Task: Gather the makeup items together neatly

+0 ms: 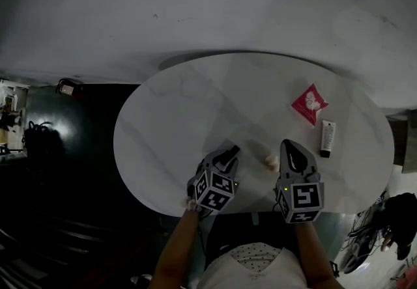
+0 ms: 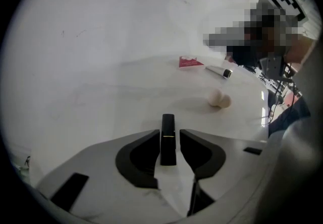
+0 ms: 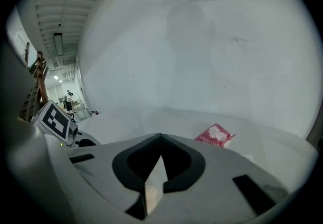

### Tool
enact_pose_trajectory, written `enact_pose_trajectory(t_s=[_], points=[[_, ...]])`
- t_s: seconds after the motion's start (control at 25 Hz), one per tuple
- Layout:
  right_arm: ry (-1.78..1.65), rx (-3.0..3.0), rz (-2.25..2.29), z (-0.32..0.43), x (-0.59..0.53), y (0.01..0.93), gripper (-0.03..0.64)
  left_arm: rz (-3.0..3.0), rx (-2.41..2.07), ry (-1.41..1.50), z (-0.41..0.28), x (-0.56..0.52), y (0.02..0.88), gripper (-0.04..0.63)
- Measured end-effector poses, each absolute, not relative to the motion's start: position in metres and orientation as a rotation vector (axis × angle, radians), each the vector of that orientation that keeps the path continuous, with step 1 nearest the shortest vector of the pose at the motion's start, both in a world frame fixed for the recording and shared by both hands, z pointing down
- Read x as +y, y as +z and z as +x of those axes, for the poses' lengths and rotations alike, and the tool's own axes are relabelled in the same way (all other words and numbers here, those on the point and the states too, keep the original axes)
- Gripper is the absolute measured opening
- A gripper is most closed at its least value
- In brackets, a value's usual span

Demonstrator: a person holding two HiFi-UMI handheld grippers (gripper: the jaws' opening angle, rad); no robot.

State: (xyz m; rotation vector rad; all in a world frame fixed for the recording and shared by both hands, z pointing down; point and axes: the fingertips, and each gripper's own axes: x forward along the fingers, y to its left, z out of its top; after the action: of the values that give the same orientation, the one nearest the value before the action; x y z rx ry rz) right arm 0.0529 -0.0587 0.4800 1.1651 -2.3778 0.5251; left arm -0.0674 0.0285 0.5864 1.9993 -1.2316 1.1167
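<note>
Head view: oval table [image 1: 195, 112], white top with faint grey marble veining, smooth and slightly glossy. Dark floor around it.

Left gripper [image 1: 228, 153] is at the near edge of the table, left of centre and pointed steeply down. In the left gripper view its jaws stand partly apart. A lipstick [image 2: 168, 140] lies on the table in the gap between them: a slim, black, square-sided case with a thin light band across the middle, long axis running along the jaws. The pads do not press on it; a slit of table shows on its right side, so it is not gripped.

Right gripper [image 1: 288, 146] is at the near edge, right of centre. In the right gripper view its jaw tips meet in a point, fully closed, with nothing between them.

Puff [image 1: 270, 161]: small, beige, matte and two-lobed, lying on the table between the two grippers, just left of the right one.

Sachet [image 1: 309, 103]: flat, red, square, with a white print. It is turned diamond-wise on the far right part of the table, well apart from the lipstick.

Tube [image 1: 328, 138]: white, flat-ended, with a black cap at the near end. It lies just beside the sachet on the near side, to the right of the right gripper.
</note>
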Motion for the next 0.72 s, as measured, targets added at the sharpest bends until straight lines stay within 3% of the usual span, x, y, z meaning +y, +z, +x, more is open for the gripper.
enact_pose_trajectory(t_s=[0.72], points=[[0.521, -2.348, 1.162, 0.041, -0.062, 0.487, -0.006, 1.943, -1.319, 1.05, -0.069, 0.025, 0.594, 0.14]])
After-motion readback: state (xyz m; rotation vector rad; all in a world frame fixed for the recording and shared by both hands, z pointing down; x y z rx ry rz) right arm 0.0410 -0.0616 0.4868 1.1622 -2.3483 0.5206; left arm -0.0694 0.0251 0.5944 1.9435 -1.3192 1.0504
